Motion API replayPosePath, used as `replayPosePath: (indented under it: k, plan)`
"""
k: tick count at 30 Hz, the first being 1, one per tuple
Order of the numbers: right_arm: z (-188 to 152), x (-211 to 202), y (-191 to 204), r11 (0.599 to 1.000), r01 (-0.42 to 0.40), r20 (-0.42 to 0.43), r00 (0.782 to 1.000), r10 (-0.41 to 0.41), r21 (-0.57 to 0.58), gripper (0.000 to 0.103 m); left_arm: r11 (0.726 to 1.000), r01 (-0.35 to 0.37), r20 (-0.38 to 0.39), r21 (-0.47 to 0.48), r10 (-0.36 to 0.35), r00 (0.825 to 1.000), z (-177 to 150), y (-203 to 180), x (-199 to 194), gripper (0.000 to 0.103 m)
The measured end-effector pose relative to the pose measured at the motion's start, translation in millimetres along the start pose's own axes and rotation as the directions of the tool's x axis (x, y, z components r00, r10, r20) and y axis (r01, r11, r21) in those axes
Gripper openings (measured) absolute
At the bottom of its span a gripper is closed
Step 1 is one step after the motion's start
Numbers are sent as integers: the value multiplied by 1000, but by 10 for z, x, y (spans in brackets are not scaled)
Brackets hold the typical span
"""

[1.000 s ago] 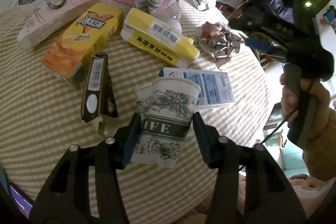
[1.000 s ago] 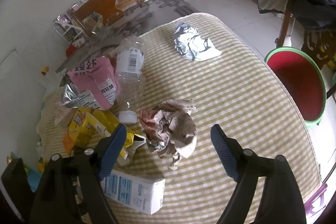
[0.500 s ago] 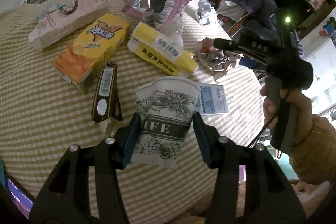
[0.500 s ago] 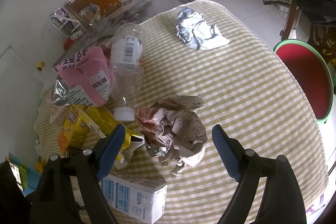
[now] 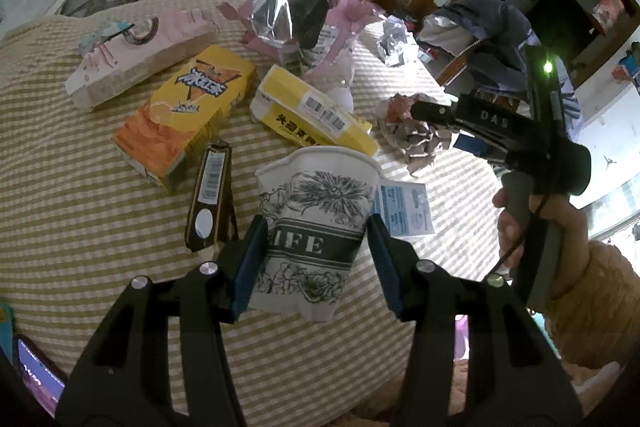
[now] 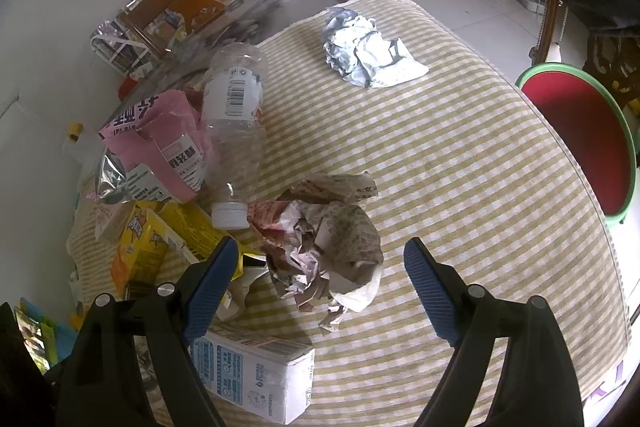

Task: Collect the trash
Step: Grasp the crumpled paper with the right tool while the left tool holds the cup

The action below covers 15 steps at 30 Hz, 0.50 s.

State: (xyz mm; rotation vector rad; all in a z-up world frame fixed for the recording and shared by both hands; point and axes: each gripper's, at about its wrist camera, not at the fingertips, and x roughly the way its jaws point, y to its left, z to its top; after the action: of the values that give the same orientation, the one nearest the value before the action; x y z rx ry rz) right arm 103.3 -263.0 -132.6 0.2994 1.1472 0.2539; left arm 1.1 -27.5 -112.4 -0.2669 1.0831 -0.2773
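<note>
My left gripper (image 5: pixel 316 263) is shut on a white paper cup (image 5: pixel 316 227) printed with black flowers, held above the striped tablecloth. My right gripper (image 6: pixel 320 287) stands open just above a crumpled newspaper ball (image 6: pixel 324 239), which lies on the cloth between and ahead of its blue pads without touching them. In the left wrist view the right gripper's black body (image 5: pixel 500 135) and the hand holding it (image 5: pixel 520 223) hover over the same paper ball (image 5: pixel 408 131). A blue-and-white carton (image 6: pixel 256 375) lies under the right gripper's left finger.
The round table (image 6: pixel 460 167) holds a clear plastic bottle (image 6: pixel 236 123), a pink foil bag (image 6: pixel 160 147), yellow boxes (image 5: pixel 188 115) (image 5: pixel 312 111), a dark slim packet (image 5: pixel 210 195), a pink box (image 5: pixel 140 55) and crumpled white paper (image 6: pixel 368 47). A red basin with a green rim (image 6: pixel 580 135) sits beyond the right edge.
The left gripper has tilted slightly with the cup, so the table shifted down in its view. The right gripper has come closer to the newspaper ball. Neither gripper's jaws moved.
</note>
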Motion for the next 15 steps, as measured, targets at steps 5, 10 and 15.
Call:
replayPosePath:
  k: [5, 10, 15]
  plan:
    - [15, 23, 30, 1000, 11, 0, 1000, -11, -16, 82, 1000, -6, 10, -9, 6, 1000, 2, 22, -19, 49]
    - [-2, 38, 25, 999, 32, 4, 999, -32, -22, 82, 1000, -14, 14, -16, 15, 1000, -2, 40, -36, 49]
    - [-24, 76, 71, 998, 31, -28, 999, -32, -63, 42, 999, -13, 14, -35, 13, 1000, 10, 62, -34, 50]
